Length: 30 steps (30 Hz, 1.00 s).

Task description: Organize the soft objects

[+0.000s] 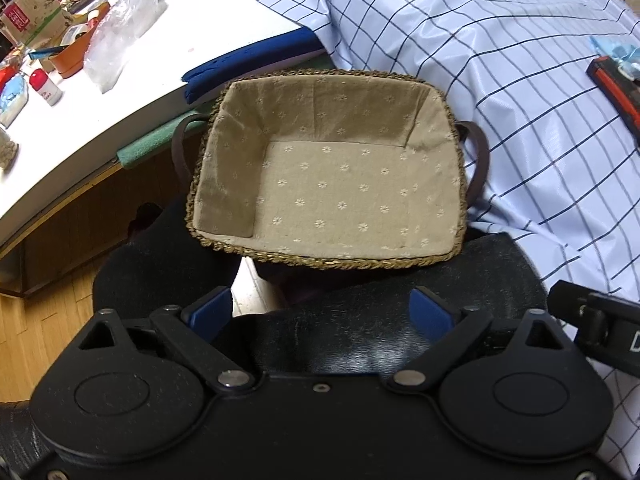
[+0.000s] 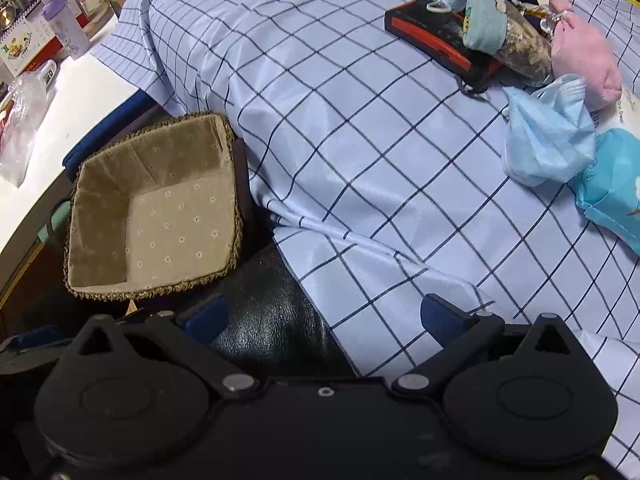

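A woven basket (image 1: 208,160) with a beige flowered lining sits empty on a black seat, also seen at the left in the right wrist view as the basket (image 2: 236,216). My left gripper (image 1: 322,314) hangs open just in front of it with nothing between its blue pads. My right gripper (image 2: 324,318) is open over the seat and the edge of the checked cloth (image 2: 360,140). Far right on the cloth lie soft things: a crumpled blue face mask (image 2: 548,136), a pink plush (image 2: 584,60), a camouflage pouch (image 2: 524,48), a light-blue sock (image 2: 484,28) and a teal packet (image 2: 616,196).
A black and orange case (image 2: 436,40) lies under the soft pile. A white desk (image 1: 168,52) to the left carries a plastic bag (image 1: 116,36), a small red-capped bottle (image 1: 46,86) and clutter. Wooden floor (image 1: 36,332) shows at lower left.
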Available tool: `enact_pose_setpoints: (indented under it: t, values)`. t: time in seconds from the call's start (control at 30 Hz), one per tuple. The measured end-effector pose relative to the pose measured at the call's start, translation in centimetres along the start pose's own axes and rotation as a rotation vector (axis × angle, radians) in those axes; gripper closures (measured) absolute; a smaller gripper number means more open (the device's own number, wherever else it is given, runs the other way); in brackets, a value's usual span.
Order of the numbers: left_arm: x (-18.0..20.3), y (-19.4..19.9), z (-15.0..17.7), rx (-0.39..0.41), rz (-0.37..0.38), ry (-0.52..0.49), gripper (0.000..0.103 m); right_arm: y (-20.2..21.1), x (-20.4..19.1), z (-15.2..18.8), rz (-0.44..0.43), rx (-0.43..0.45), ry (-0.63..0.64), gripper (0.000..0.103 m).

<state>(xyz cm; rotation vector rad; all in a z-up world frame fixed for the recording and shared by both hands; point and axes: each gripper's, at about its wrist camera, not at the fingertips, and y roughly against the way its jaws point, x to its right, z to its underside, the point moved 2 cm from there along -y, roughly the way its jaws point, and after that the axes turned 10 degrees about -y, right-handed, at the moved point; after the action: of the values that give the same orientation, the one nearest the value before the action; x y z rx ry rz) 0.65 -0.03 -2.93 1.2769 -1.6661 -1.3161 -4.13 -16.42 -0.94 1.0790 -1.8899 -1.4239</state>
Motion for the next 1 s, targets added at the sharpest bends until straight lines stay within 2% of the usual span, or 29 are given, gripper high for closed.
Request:
enact_pose_setpoints:
  t: [0.23, 0.4, 0.63, 0.73, 0.87, 1.0]
  values:
    - [1.1, 0.8, -0.7, 0.028, 0.034, -0.034, 0.012, 2.3, 2.1, -1.3, -0.013, 0.091, -0.032, 0.001]
    - [3.0, 1.5, -1.5, 0.040, 0.104, -0.094, 0.012, 4.4, 5.0, -2.5, 0.008, 0.197, -0.079, 0.002]
    - [8.1, 3.4, -3.2, 0.097, 0.126, -0.252, 0.011, 7.1, 11.5, -4.5, -0.019, 0.286, -0.193, 0.004]
    - [10.7, 4.5, -4.0, 0.122, 0.158, -0.318, 0.011, 8.3, 14.3, -5.8, -0.011, 0.348, -0.234, 0.004]
    - [14.2, 5.4, -4.7, 0.147, 0.198, -0.401, 0.011, 9.3, 17.1, -8.4, -0.005, 0.422, -0.238, 0.004]
    - [17.3, 5.5, -5.3, 0.144, 0.228, -0.460, 0.011, 9.1, 18.6, -11.9, -0.011, 0.469, -0.186, 0.004]
